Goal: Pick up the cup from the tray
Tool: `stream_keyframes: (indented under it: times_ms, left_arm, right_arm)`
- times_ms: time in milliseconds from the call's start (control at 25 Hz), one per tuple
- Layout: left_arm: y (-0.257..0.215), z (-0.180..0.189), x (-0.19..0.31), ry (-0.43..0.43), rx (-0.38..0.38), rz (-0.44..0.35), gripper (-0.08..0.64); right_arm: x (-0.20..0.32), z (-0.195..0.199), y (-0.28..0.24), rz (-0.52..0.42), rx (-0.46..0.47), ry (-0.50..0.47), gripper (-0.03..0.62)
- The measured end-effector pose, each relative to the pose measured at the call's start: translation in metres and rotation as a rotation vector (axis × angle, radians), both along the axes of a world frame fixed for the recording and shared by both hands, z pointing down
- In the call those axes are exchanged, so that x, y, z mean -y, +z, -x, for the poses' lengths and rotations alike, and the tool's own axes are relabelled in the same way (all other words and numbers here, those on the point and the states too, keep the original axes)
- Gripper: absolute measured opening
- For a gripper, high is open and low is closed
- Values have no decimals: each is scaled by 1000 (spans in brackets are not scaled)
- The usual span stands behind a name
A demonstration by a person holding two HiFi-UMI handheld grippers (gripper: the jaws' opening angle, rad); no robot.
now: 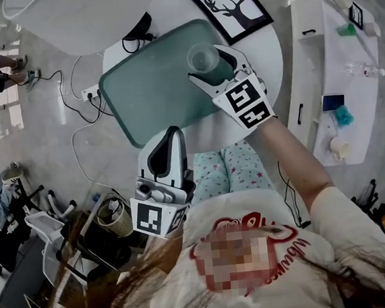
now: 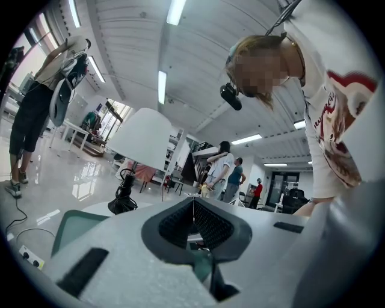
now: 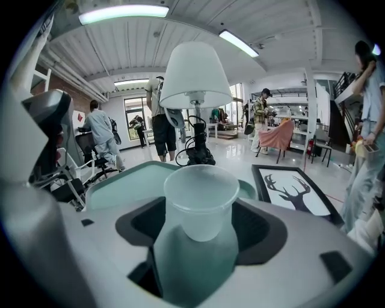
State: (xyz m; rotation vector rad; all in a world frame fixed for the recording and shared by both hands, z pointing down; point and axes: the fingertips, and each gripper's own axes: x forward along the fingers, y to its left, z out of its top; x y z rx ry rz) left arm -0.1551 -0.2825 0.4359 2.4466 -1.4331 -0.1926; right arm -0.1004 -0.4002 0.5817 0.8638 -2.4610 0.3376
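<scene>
A clear plastic cup [image 1: 203, 57] [image 3: 201, 198] stands upright on the green tray's [image 1: 152, 86] [image 3: 120, 180] right far corner. My right gripper [image 1: 211, 65] [image 3: 201, 225] reaches over the tray's right edge, with its jaws spread wide on either side of the cup. A dark gap shows between each pad and the cup wall. My left gripper [image 1: 166, 140] [image 2: 194, 210] hangs off the tray's near edge, over the person's lap. Its jaws meet in a closed line and nothing is between them.
The tray lies on a round white table [image 1: 266, 41]. A framed deer picture [image 1: 229, 4] [image 3: 295, 189] lies beyond the cup, and a white lamp [image 3: 195, 78] stands behind the tray. A white shelf unit [image 1: 333, 68] is at the right. Cables and a power strip [image 1: 92, 93] lie on the floor at the left.
</scene>
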Motion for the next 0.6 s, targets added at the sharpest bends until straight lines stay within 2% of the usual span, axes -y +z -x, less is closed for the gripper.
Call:
stream_keyframes:
  times_ms: [320, 600]
  left_arm:
    - [-1, -3, -2, 7, 0, 4, 14]
    - [-6, -7, 2, 10, -13, 3, 14]
  right_arm:
    - [1, -1, -4, -26, 1, -12, 308]
    - [2, -8, -20, -67, 50, 46, 301]
